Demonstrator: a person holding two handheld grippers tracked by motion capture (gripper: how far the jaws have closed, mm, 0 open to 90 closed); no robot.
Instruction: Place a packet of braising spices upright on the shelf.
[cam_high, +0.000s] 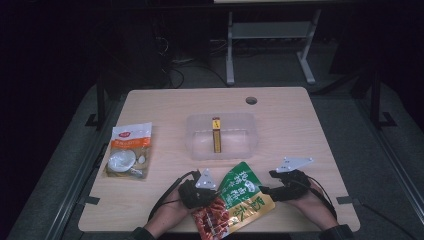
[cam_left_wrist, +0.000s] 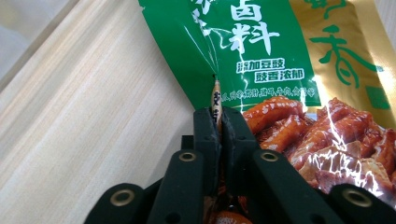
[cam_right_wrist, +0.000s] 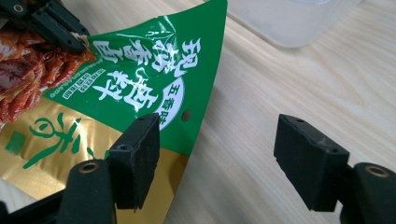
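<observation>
Green sauce packet pinched by the left gripper

At lower centre of the high view, the green packet (cam_high: 239, 200) is clamped at its edge by the left gripper (cam_left_wrist: 219, 122); the right gripper (cam_right_wrist: 219, 158) is held with jaws apart over the packet's corner.

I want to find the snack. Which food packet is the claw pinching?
The green and gold sauce packet, nipped at its edge by the left claw. The white packet lies untouched at the table's left.

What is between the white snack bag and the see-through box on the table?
Nothing: in the high view, bare wooden table lies between the white snack bag and the clear box.
</observation>
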